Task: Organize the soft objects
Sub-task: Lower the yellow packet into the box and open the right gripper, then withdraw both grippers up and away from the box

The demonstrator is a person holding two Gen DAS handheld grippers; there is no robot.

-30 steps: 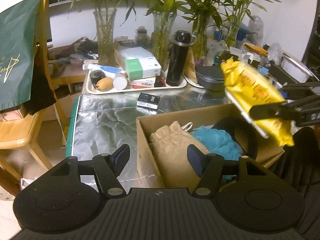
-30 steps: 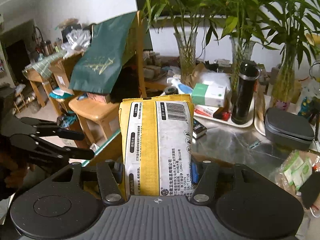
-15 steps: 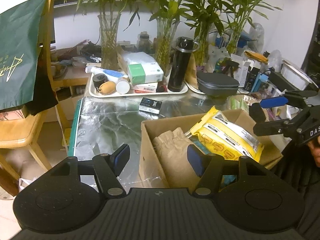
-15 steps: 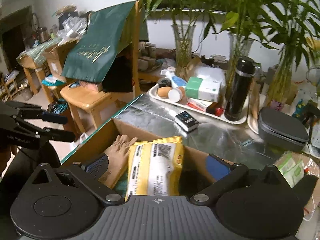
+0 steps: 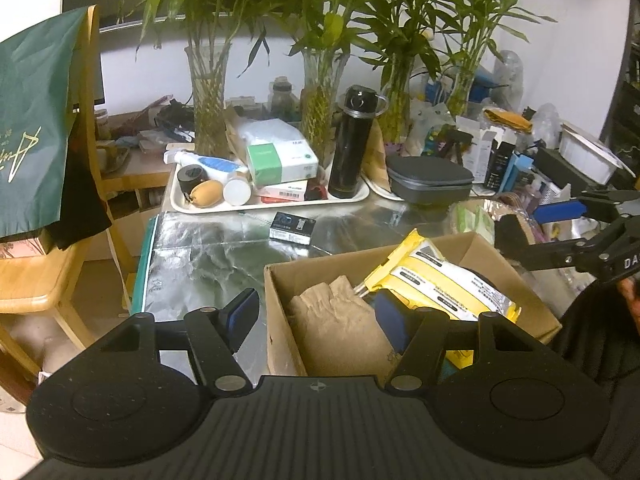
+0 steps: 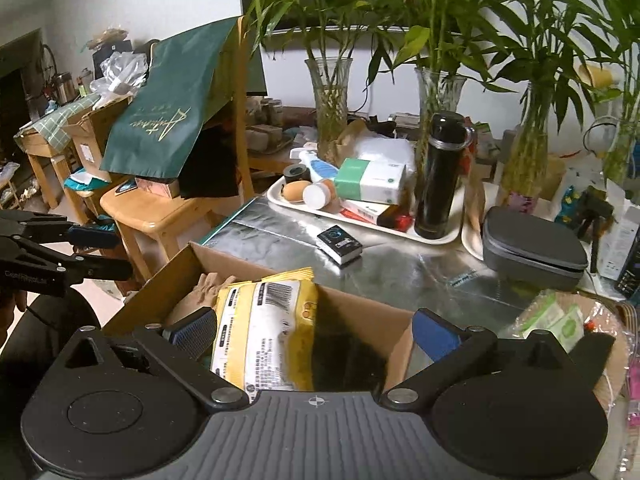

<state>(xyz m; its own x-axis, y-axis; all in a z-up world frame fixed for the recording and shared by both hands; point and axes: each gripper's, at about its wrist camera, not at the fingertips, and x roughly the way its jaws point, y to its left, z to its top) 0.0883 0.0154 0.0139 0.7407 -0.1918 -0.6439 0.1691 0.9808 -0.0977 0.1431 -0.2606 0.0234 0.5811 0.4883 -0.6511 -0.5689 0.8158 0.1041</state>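
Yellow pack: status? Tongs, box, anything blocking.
Right tongs just opened wide, empty. Left tongs open, empty. Yellow pack lies in cardboard box, on tan gloves. Nothing blocking.

Box contents [image 5: 404, 312] partly claw-hidden

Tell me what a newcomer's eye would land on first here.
Most likely the yellow packet, lying tilted in the cardboard box on the foil-covered table, beside a tan glove. The right gripper hangs over it, jaws wide and off it. Behind stand bamboo stalks in glass vases and a black flask on a white tray.
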